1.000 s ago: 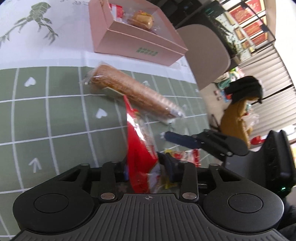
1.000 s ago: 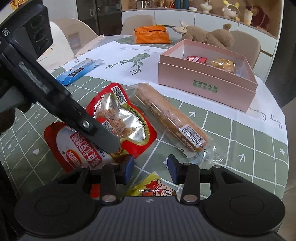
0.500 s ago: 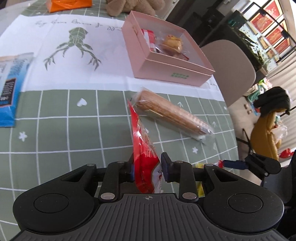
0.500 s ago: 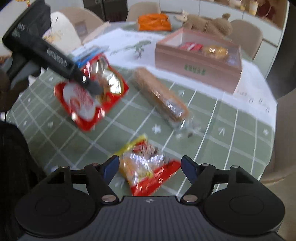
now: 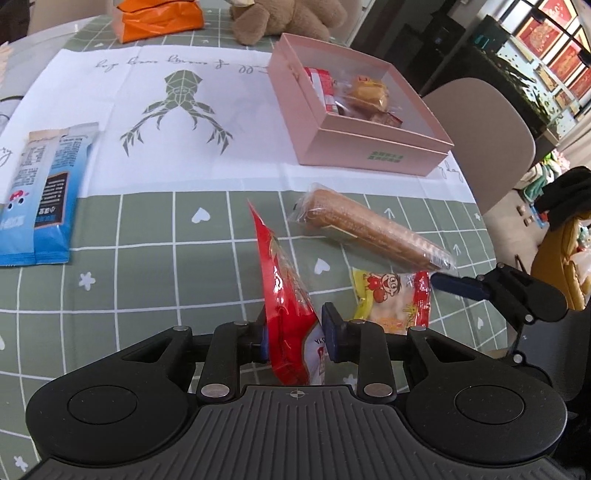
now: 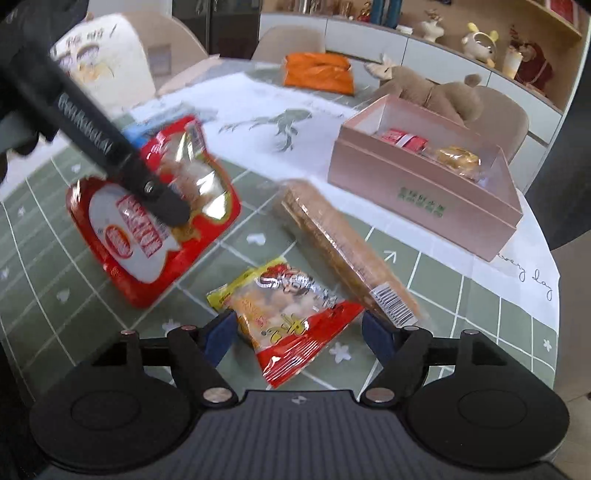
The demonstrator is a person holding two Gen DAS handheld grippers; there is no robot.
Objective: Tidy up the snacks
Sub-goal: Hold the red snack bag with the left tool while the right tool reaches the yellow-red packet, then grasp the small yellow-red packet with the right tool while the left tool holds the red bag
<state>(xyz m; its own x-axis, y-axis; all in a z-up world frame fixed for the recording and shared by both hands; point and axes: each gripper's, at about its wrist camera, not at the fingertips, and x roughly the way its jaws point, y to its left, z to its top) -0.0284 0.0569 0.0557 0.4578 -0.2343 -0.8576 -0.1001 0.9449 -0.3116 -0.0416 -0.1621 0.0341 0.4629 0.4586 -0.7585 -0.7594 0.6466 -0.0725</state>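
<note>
1. The left hand-held gripper (image 5: 295, 334) is clamped on a red snack pouch (image 5: 286, 295), which stands on edge between its pads at the lower middle of the left wrist view. In the right wrist view the same pouch (image 6: 147, 218) hangs at centre left, lifted clear of the bench (image 6: 461, 314).
2. A second ago the left jaws stood a little wider around the pouch; they have since closed tighter on it, and it has come up off the green checked cloth.
3. The left wrist view now takes in more of the bench than before: a blue packet (image 5: 40, 192) at the left edge, an orange bag (image 5: 159, 16) and a plush toy (image 5: 280, 16) along the top.
4. The right hand-held gripper (image 6: 297, 336) stands open, its blue pads either side of a small yellow and red snack packet (image 6: 288, 314) and not pressing on it. The packet lies flat on the bench at the lower middle.
5. A second ago those jaws were nearly shut above the packet; they have just opened wide.
6. A long wrapped roll of biscuits (image 6: 347, 251) lies diagonally just beside the small packet, toward the upper right.
7. The pink box (image 6: 424, 192) sits open in the upper right, on a white printed cloth (image 5: 177, 122), with a red packet and a wrapped golden cake inside.
</note>
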